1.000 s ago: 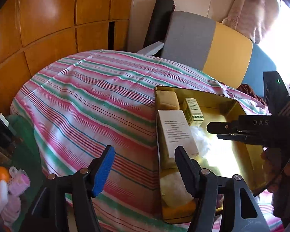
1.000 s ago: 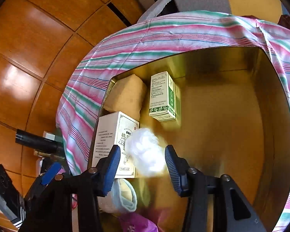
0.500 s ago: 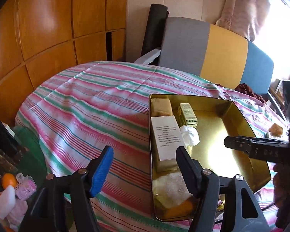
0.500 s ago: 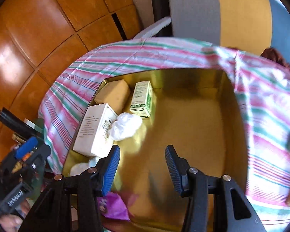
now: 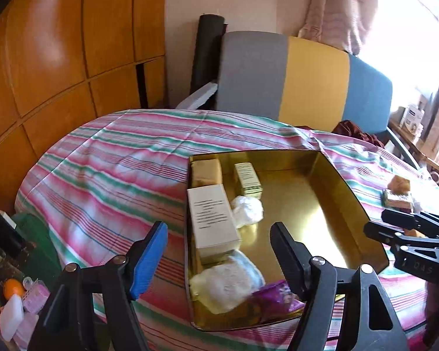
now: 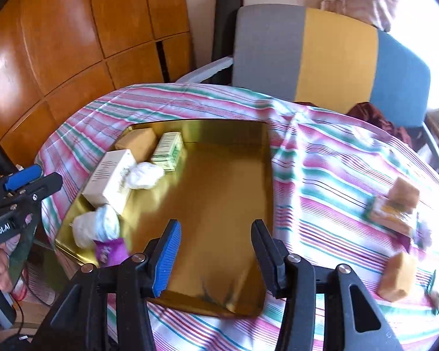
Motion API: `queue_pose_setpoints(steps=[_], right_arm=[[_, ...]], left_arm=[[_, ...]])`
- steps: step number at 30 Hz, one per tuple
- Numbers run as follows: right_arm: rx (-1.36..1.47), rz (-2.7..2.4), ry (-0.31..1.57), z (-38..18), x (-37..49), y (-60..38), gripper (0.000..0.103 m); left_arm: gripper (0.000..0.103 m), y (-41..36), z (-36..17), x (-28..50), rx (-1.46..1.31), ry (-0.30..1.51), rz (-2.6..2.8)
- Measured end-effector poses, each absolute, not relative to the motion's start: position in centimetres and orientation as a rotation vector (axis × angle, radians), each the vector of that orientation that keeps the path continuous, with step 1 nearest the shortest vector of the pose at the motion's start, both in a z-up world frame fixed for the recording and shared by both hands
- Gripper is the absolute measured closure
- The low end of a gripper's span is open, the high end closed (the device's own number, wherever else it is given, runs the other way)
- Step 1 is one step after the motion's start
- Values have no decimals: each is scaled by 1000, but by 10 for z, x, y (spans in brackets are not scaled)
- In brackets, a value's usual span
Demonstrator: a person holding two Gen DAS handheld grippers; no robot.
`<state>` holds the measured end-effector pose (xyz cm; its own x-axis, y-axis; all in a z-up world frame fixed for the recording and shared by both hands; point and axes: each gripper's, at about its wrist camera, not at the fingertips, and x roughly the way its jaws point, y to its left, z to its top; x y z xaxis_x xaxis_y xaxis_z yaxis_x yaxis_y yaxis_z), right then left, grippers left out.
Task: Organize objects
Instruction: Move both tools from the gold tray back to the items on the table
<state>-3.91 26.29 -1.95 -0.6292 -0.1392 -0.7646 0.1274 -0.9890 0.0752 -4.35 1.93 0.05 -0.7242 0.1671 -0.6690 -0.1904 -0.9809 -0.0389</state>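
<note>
Right wrist view shows my right gripper (image 6: 216, 251) with its jaws parted and nothing between them, hanging over the near half of the gold tray (image 6: 219, 301). The step in hand, as I judge it, is fetching the next loose item from the striped cloth (image 6: 322, 175) and bringing it to the tray.

Those items lie at about three o'clock from my fingers: a tan block (image 6: 402, 188) resting against a flat packet (image 6: 390, 215), and a second tan block (image 6: 398, 275) nearer me, at about four o'clock. That nearer block stands apart from the others, so I would take it first, straddling its narrow sides and closing only once both pads are level with its middle. The cloth is wrinkled, so I should come down from above rather than drag.

My left gripper (image 5: 219, 251) is also released and empty; its jaws have just been opening, with only the tray's left rim under the gap. In its view the tray's left side is already packed: a white box (image 5: 212, 222), a brown block (image 5: 206, 171) at twelve o'clock of it, a small green-printed box (image 5: 247, 177), a white wad (image 5: 247, 210), a pale pouch (image 5: 228, 283) and a purple wrapper (image 5: 273, 294). The bare right half is where I would set the next piece down.
</note>
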Motion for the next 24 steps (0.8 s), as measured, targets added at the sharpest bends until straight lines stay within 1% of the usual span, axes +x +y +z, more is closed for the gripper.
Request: queue_pose_setpoints(steps=[10, 13, 17, 18, 19, 24], right_arm=[[1354, -2884, -46, -21, -12, 356, 52], [1403, -2960, -44, -21, -4, 394, 52], [1473, -3102, -103, -23, 10, 452, 52], [1482, -3145, -143, -24, 14, 466, 52], [1496, -3196, -222, -26, 19, 483, 52], [1593, -3314, -736, -39, 42, 548, 52]], left_arm=[[30, 67, 5, -40, -1027, 156, 2658], [28, 86, 6, -40, -1013, 188, 2616], [28, 113, 4, -40, -1011, 220, 2547], [28, 121, 4, -40, -1009, 227, 2527], [28, 130, 5, -40, -1004, 234, 2506], [28, 171, 4, -34, -982, 283, 2420]])
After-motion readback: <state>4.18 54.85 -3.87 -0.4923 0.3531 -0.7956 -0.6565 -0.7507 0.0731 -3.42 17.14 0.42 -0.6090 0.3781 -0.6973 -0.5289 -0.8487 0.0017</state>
